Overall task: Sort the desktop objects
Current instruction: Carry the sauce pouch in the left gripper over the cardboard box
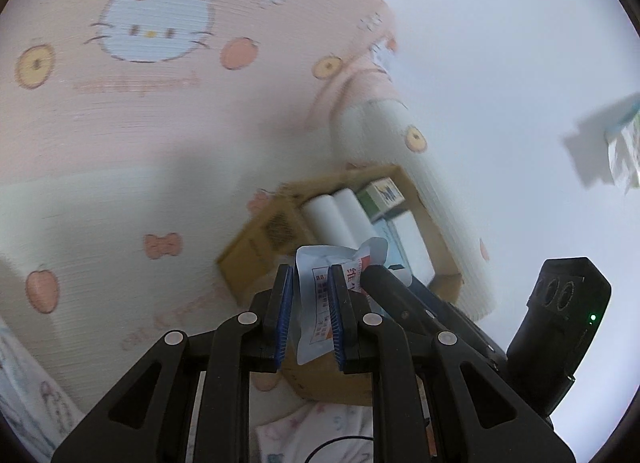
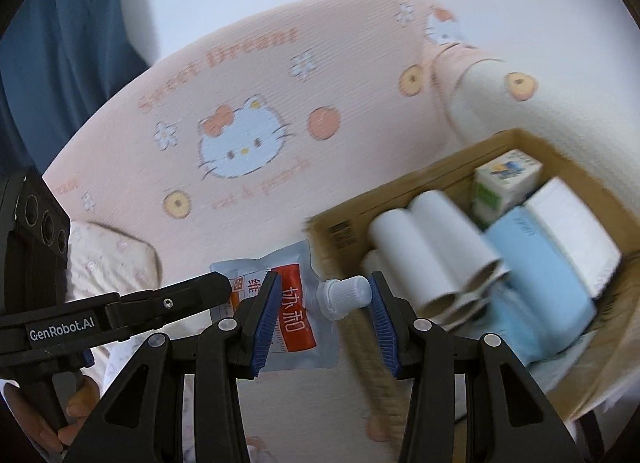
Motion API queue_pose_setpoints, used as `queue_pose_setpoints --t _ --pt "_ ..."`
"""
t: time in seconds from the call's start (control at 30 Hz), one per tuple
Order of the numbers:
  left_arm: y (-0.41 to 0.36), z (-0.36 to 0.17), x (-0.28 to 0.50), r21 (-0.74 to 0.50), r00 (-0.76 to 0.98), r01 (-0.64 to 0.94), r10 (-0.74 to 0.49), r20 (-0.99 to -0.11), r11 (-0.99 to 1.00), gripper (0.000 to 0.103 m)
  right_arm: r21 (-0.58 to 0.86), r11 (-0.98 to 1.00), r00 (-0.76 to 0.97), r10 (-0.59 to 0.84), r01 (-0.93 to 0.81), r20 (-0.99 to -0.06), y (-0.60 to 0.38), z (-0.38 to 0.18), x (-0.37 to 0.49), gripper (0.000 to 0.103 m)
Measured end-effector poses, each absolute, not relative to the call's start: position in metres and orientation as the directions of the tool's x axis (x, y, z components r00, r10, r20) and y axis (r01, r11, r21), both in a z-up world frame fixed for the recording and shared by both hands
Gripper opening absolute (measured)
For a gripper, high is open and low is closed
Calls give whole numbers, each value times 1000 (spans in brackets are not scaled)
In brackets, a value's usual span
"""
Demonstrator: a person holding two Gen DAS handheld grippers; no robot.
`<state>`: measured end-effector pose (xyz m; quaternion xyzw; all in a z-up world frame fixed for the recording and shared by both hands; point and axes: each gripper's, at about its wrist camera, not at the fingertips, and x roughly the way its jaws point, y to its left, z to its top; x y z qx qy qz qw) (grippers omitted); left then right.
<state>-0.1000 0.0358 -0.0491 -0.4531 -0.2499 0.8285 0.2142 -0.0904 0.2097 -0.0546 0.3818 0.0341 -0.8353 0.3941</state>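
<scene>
A pale spouted pouch [image 1: 320, 295] with red and black print is held in the air. My left gripper [image 1: 310, 311] is shut on its body. In the right wrist view the pouch [image 2: 288, 303] lies between my right gripper's [image 2: 324, 315] open blue pads, its white cap [image 2: 346, 291] close to the right pad, with the left gripper's black finger [image 2: 188, 295] on the pouch from the left. A cardboard box [image 1: 256, 243] ahead holds white rolls [image 1: 336, 215], a green-white carton [image 1: 380, 195] and blue and white packs; it also shows in the right wrist view [image 2: 448, 175].
A pink cartoon-cat sheet [image 1: 120, 123] covers the surface under the box, with a rolled edge [image 1: 404, 135] behind it. A small pack [image 1: 624, 143] lies at the far right on the white area. A floral cloth [image 2: 108, 255] lies at left.
</scene>
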Motion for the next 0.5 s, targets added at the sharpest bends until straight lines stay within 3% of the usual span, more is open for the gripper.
queue_pose_setpoints --t 0.3,0.5 --pt "118 -54 -115 -571 -410 -200 597 -690 -796 18 269 -757 -442 -589 596 -676 278 -60 -132 42" --pt "154 -68 -126 -578 -328 -164 597 -732 -799 19 289 -781 -403 -554 553 -728 305 -68 -165 43"
